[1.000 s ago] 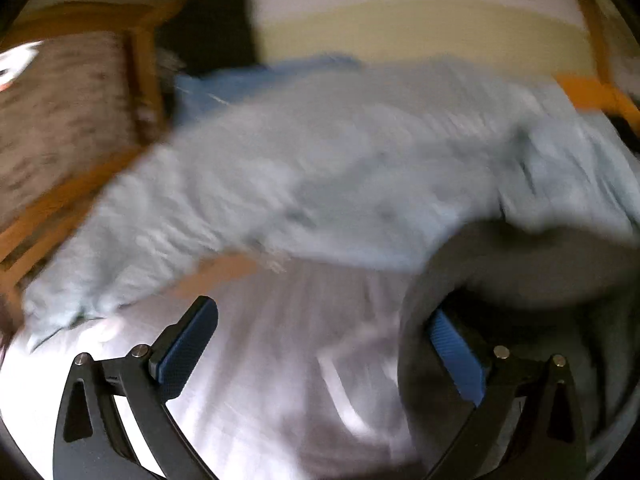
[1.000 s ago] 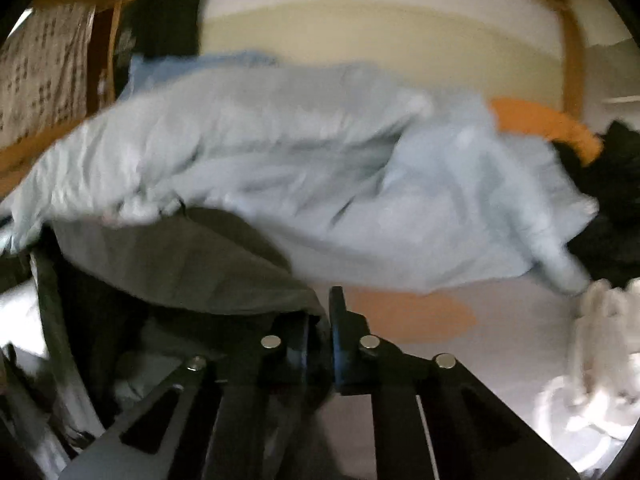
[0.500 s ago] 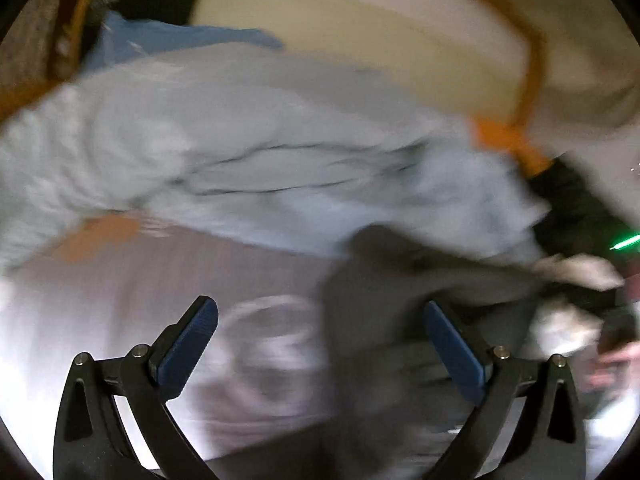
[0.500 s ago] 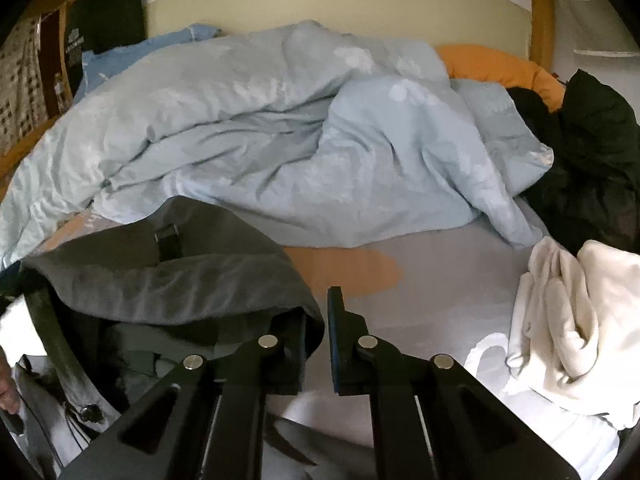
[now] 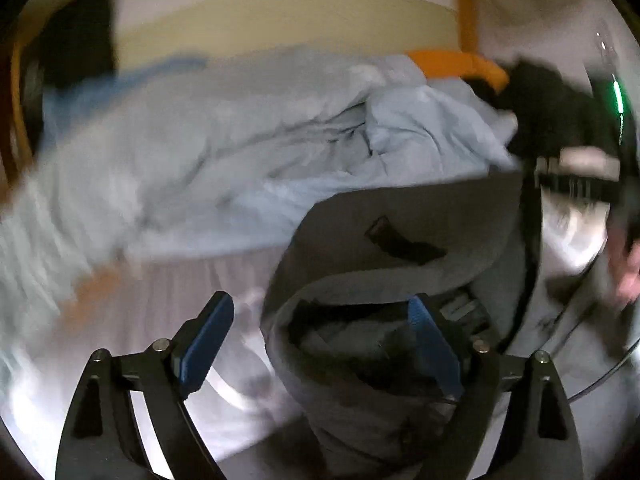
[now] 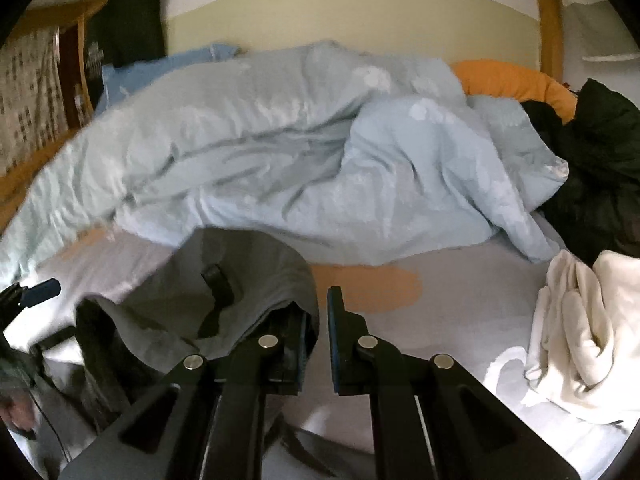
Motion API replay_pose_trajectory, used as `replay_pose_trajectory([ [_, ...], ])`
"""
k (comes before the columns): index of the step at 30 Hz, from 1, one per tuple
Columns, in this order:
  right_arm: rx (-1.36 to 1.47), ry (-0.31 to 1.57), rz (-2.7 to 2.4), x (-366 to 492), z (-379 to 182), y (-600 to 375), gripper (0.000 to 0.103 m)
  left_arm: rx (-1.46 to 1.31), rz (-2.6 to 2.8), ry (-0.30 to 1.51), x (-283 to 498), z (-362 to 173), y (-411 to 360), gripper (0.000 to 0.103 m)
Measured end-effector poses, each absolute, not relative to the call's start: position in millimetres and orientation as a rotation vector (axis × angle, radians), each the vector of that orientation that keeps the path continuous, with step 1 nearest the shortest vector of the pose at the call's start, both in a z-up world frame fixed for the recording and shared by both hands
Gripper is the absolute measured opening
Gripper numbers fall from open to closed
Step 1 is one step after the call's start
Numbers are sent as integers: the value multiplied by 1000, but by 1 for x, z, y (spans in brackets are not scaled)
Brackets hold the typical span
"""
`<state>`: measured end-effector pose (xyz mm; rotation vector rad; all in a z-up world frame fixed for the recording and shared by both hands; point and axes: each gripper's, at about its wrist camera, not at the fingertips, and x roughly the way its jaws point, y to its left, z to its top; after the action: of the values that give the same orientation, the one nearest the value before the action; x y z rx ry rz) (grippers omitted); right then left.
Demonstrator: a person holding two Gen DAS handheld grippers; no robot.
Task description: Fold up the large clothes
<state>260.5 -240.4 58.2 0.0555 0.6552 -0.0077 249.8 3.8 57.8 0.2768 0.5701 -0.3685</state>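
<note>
A grey garment with a dark loop tab lies bunched on the bed, one edge lifted. My right gripper is shut on that edge, and the cloth drapes over its left finger. In the left wrist view the same grey garment rises in a fold between the blue pads of my left gripper. Its jaws are closing. The fold lies against the right pad, while the left pad stands apart from the cloth. The left gripper's blue tip shows at the far left of the right wrist view.
A crumpled light blue duvet fills the back of the bed. An orange pillow and black clothing lie at the right, and a white garment sits at the front right. A wooden bed frame and the wall stand behind. A person's hand shows at the right.
The left gripper has swung toward the grey garment, which now stands between its narrowing pads. The right gripper has stayed shut on the cloth and has risen a little.
</note>
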Motion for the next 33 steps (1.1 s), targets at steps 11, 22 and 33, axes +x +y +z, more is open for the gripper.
replay_pose_trajectory([
  [11, 48, 535, -6, 249, 70, -235, 8, 540, -197, 442, 260, 21, -56, 89],
  [22, 27, 562, -63, 250, 66, -236, 8, 253, -83, 287, 246, 78, 26, 77],
  [33, -116, 656, -80, 261, 49, -213, 8, 131, 37, 637, 280, 57, 61, 82],
])
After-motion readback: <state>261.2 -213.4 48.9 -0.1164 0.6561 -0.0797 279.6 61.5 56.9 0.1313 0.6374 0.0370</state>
